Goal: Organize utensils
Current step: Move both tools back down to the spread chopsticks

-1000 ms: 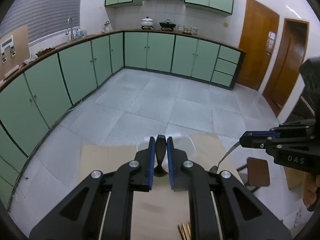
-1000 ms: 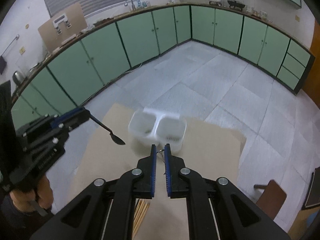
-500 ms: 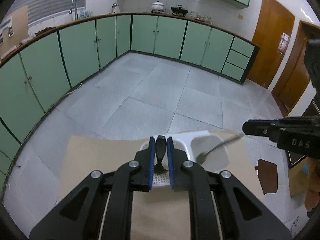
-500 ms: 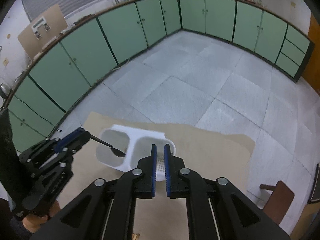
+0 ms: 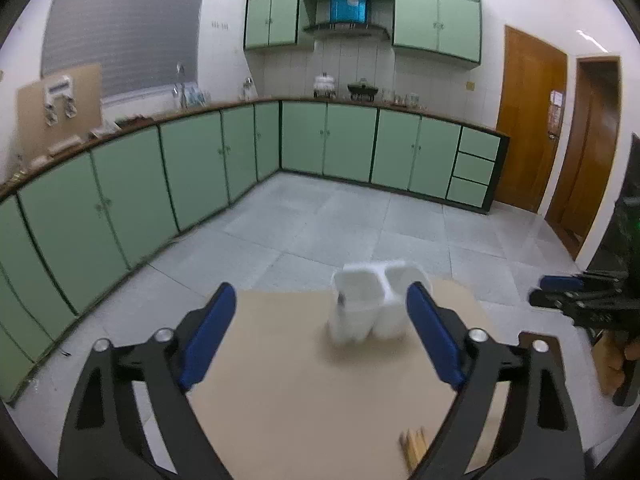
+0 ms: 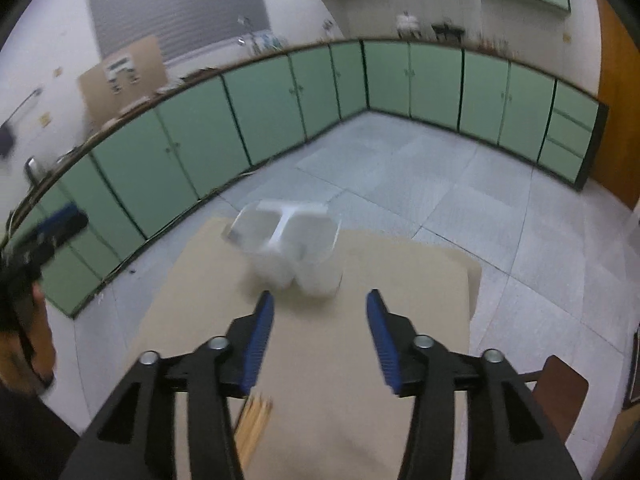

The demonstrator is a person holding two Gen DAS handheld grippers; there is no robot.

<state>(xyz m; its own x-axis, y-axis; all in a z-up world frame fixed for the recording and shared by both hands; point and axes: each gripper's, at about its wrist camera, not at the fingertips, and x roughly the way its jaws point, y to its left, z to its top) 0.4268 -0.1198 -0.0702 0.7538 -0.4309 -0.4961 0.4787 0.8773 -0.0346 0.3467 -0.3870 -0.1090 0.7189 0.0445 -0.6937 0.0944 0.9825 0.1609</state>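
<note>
A white two-compartment utensil holder [image 5: 374, 304] stands at the far edge of the tan table [image 5: 288, 380]; it also shows, blurred, in the right wrist view [image 6: 292, 248]. My left gripper [image 5: 320, 336] is open and empty, short of the holder. My right gripper [image 6: 320, 340] is open and empty, also short of it, and shows at the right edge of the left wrist view [image 5: 576, 300]. A bundle of wooden chopsticks [image 6: 254, 424] lies on the table near my right gripper's left finger; their tips show in the left wrist view [image 5: 414, 446]. No spoon is visible.
Green floor cabinets [image 5: 192, 184] line the walls beyond a grey tiled floor [image 5: 360, 232]. A brown chair seat [image 6: 560, 392] stands to the right of the table. Wooden doors [image 5: 532, 128] are at the back right.
Both grippers have opened and let go of their spoons over the holder. Both have pulled back from the holder and tilted upward.
</note>
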